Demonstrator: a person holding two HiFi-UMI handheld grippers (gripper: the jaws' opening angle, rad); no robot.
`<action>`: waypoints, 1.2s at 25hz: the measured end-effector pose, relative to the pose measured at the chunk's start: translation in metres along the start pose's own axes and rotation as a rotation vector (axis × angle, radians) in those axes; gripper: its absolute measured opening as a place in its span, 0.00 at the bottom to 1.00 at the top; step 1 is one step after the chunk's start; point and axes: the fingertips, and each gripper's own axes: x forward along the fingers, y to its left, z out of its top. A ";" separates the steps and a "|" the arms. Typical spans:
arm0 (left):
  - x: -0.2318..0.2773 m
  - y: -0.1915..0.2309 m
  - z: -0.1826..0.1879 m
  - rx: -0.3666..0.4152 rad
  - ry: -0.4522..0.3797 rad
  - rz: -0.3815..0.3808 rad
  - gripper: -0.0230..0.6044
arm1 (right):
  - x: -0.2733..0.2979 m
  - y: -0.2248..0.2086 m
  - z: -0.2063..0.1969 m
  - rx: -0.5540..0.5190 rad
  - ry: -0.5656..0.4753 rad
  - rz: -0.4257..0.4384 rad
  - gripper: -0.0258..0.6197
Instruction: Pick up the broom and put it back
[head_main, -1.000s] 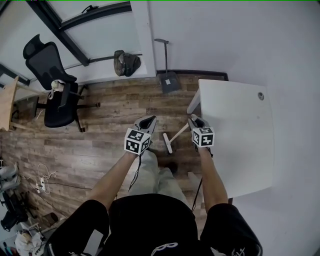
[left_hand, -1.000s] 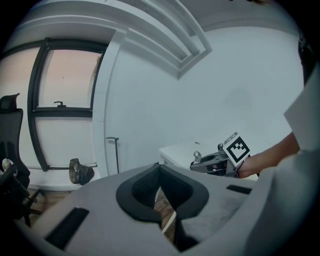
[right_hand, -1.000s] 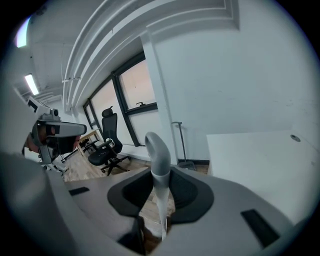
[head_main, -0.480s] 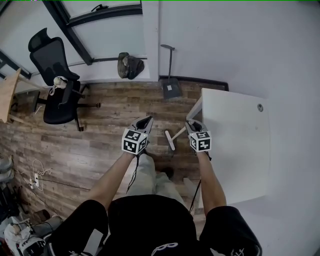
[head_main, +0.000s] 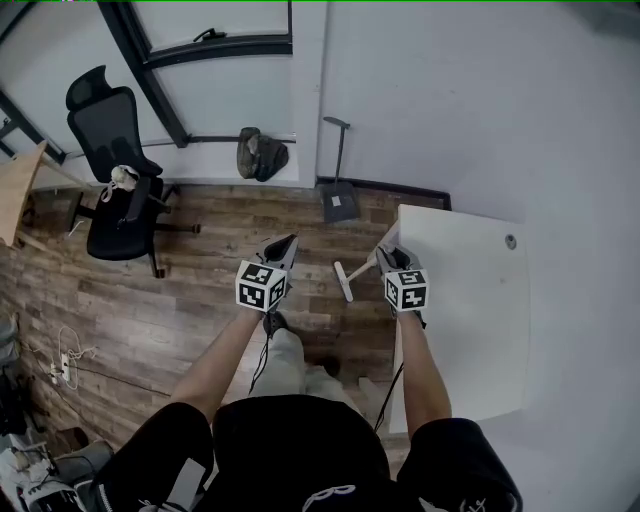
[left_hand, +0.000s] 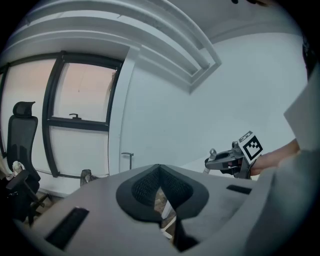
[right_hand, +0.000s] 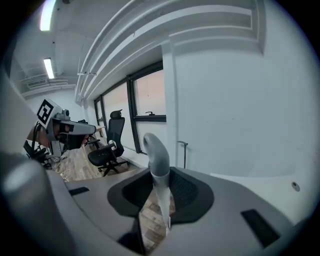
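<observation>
My right gripper (head_main: 388, 256) is shut on the broom's white handle, beside the table's left edge. The broom (head_main: 352, 274) slants down-left from it, its small head hanging over the wood floor. In the right gripper view the handle (right_hand: 159, 172) stands up between the pads, its grey curved end on top. My left gripper (head_main: 283, 244) is held level to the left, jaws shut and holding nothing. Through the slit below its pads, the left gripper view shows a bit of the broom (left_hand: 168, 210). The right gripper (left_hand: 211, 161) also appears there at the right.
A grey dustpan (head_main: 338, 201) with an upright handle stands against the white wall ahead. A white table (head_main: 470, 300) is at the right, a black office chair (head_main: 118, 195) at the left, a dark bag (head_main: 260, 155) by the window sill, and cables (head_main: 65, 352) lie on the floor.
Both grippers have risen, the broom carried up with the right one. The view has shifted so the dustpan and wall sit lower in the picture.
</observation>
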 end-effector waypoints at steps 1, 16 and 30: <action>0.000 0.003 0.004 0.001 -0.003 0.004 0.06 | -0.001 -0.003 0.009 0.000 -0.012 -0.004 0.22; 0.005 0.023 0.098 0.074 -0.107 0.004 0.06 | -0.028 -0.023 0.140 -0.004 -0.207 0.002 0.22; 0.010 0.033 0.122 0.099 -0.127 -0.001 0.06 | -0.037 -0.031 0.188 -0.051 -0.263 0.013 0.22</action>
